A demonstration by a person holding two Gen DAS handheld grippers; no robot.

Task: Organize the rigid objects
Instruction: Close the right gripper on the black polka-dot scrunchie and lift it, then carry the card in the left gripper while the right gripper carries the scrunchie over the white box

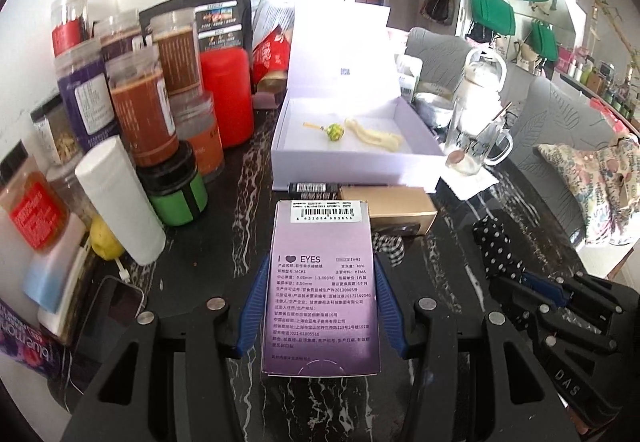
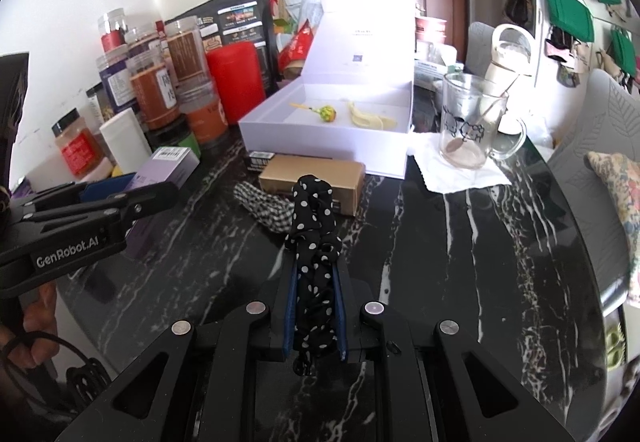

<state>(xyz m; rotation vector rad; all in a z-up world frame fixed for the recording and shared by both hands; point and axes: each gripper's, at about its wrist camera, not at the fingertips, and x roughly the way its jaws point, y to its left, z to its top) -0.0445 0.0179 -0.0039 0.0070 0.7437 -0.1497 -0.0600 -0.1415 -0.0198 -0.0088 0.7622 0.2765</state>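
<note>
My left gripper (image 1: 320,270) is shut on a purple "I love EYES" carton (image 1: 320,294), held above the black marble table (image 1: 224,226); the carton also shows in the right wrist view (image 2: 168,165). My right gripper (image 2: 314,270) is shut on a black polka-dot scrunchie (image 2: 314,226), which also shows in the left wrist view (image 1: 496,246). An open white box (image 1: 352,149) holds a lollipop (image 1: 334,130) and a pale wrapper (image 1: 376,135). A tan box (image 1: 394,205) and a checkered scrunchie (image 2: 264,207) lie in front of it.
Several jars, a red canister (image 1: 226,93) and a white bottle (image 1: 120,197) crowd the left side. A glass mug (image 2: 468,121) stands on a tissue at right. A phone (image 1: 108,314) lies at the near left. Chairs stand beyond the table's right edge.
</note>
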